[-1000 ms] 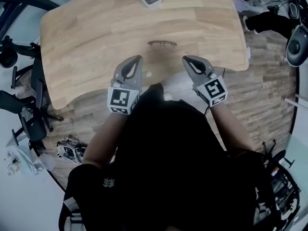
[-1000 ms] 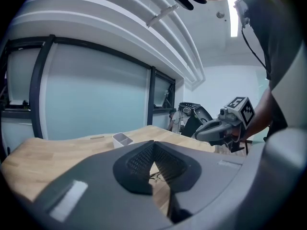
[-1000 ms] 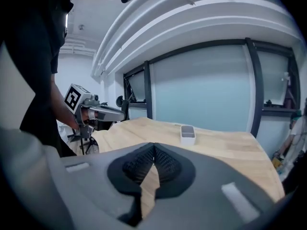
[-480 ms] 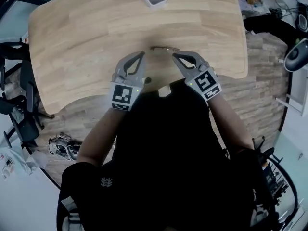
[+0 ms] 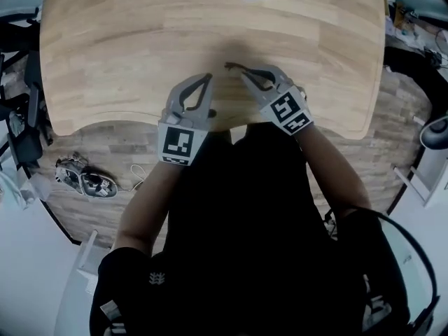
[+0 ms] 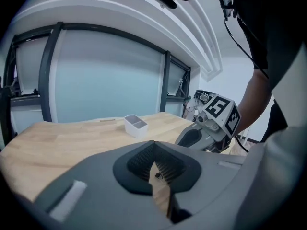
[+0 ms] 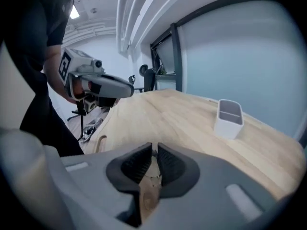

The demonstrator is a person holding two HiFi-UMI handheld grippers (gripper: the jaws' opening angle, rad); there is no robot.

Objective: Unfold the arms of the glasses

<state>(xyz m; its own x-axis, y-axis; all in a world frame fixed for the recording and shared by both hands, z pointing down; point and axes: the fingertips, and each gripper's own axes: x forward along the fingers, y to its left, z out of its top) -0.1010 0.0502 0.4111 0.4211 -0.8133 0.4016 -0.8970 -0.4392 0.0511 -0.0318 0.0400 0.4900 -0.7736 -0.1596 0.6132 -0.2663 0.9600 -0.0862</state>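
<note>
Lowered since the earlier frame, your left hand-held gripper [image 5: 205, 80], shut and empty, and right hand-held gripper [image 5: 246, 75], barely cracked open and clamping nothing, close on the glasses [image 5: 233, 66] lying on the counter [image 5: 105, 47]; judged light, thin, fragile: pinch one arm's tip gently.

table [image 5: 105, 40]: pale wood, matt (visible grain) | bin [image 7: 229, 119]: white plastic, smooth | left gripper [image 6: 154, 152] jaws: black, ribbed

Cool, even light falls from the glazed wall [image 6: 105, 75] beyond the bench [image 5: 126, 40], leaving faint shadows on its near edge. Every view bows at the rim; the gripper views' foregrounds look soft, perhaps motion-blurred.
</note>
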